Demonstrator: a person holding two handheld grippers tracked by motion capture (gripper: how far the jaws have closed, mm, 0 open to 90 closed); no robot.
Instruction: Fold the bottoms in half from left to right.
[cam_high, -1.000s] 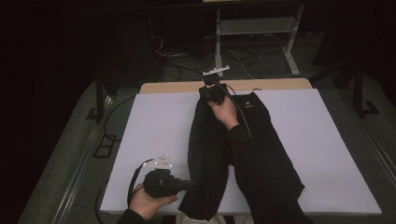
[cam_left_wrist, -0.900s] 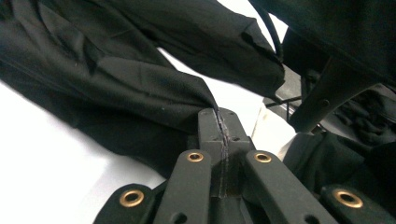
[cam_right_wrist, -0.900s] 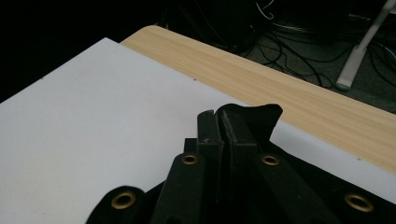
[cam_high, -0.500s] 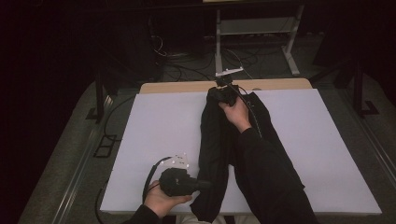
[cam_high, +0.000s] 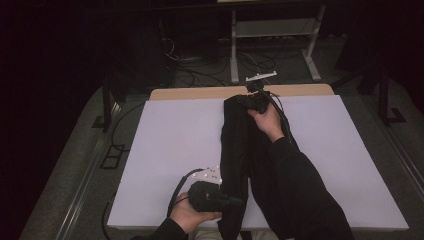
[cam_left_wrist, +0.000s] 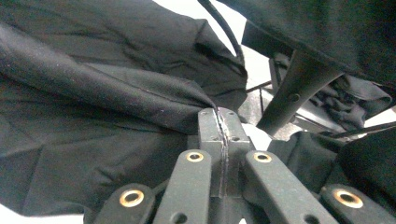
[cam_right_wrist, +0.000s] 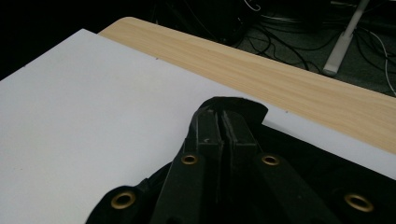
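Note:
A long black garment (cam_high: 235, 145) lies stretched down the middle of the white table cover (cam_high: 165, 145), from the far edge to the near edge. My left gripper (cam_high: 239, 202) is at the near end, shut on a fold of the black cloth (cam_left_wrist: 116, 93); its jaws meet with fabric pinched between them (cam_left_wrist: 219, 122). My right gripper (cam_high: 244, 101) is at the far end, shut on the garment's far corner (cam_right_wrist: 233, 105), and its closed jaws press the cloth flat just short of the wooden strip.
A bare wooden table edge (cam_high: 200, 92) runs along the far side, also seen close ahead (cam_right_wrist: 280, 70). Beyond it are cables and a white metal stand (cam_high: 310, 45) on the dark floor. A person's dark sleeve (cam_high: 300, 195) lies over the garment's right side.
The right gripper has carried the garment's far end farther away toward the wooden edge, stretching the cloth. The left gripper has shifted right, gripping the near end.

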